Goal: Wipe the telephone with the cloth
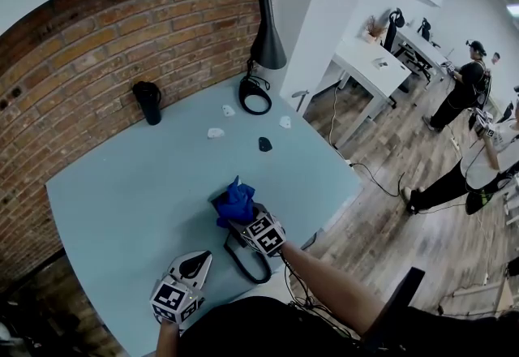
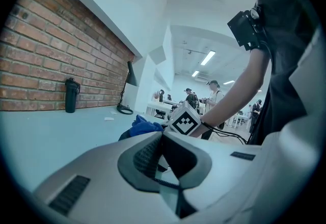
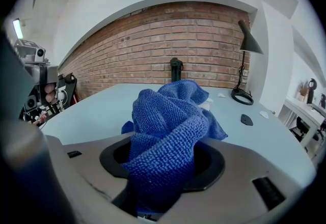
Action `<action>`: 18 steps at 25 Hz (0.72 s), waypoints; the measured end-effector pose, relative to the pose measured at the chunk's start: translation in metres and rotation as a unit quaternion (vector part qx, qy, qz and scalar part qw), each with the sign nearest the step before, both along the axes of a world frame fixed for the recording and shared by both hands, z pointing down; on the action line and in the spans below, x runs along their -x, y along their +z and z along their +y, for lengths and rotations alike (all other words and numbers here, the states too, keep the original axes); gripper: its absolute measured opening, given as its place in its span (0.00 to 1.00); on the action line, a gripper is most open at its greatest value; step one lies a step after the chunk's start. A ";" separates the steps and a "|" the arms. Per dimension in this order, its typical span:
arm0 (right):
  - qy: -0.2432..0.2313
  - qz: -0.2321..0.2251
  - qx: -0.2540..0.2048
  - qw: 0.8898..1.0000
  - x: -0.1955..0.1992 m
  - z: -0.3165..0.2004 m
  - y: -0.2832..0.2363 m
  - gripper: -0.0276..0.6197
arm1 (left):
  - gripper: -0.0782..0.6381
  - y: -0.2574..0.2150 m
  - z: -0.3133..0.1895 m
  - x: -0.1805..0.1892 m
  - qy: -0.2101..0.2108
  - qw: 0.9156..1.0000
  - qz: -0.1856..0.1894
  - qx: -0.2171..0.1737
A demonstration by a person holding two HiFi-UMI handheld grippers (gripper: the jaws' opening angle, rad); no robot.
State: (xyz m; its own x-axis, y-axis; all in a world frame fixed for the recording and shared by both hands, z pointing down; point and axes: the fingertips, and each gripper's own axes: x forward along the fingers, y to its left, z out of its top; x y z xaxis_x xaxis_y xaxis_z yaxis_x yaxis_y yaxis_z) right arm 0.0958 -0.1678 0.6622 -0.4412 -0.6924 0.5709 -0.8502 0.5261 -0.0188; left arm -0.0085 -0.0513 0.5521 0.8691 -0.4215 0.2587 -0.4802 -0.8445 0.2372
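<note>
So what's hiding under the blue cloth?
A dark shape and a black looped cord peek out beneath the cloth. The rest is covered by cloth and the right tool.

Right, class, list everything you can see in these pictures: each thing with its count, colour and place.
table: one, light blue, against the brick wall
cloth: one, blue, bunched up near the table's near edge
telephone: one, dark, mostly hidden under the cloth
bottle: one, black, upright by the wall
lamp: one, black, far corner of the table
small pieces: three white and one black, scattered near the lamp
desks: a few, white, beyond the table
people: several, on the wooden floor to the right
left tool: one, grey, shut and empty, at the near edge
right tool: one, grey, shut on the cloth
</note>
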 end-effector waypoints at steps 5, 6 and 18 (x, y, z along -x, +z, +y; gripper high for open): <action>-0.001 0.002 0.006 1.000 -0.002 0.009 0.004 0.41 | 0.11 0.000 0.002 -0.001 0.002 1.000 -0.002 0.001; -0.001 0.002 0.006 1.000 -0.002 0.011 0.005 0.41 | 0.11 -0.001 0.002 -0.002 0.002 1.000 -0.001 0.001; 0.001 0.002 0.013 1.000 -0.002 0.022 0.010 0.41 | 0.11 0.000 0.004 -0.001 0.005 1.000 -0.004 0.000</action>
State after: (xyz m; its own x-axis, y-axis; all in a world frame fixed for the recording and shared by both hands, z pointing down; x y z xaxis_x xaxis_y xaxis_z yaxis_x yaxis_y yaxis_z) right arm 0.0980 -0.1459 0.6719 -0.4371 -0.6790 0.5899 -0.8518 0.5231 -0.0289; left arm -0.0077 -0.0473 0.5525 0.8714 -0.4128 0.2652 -0.4734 -0.8495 0.2331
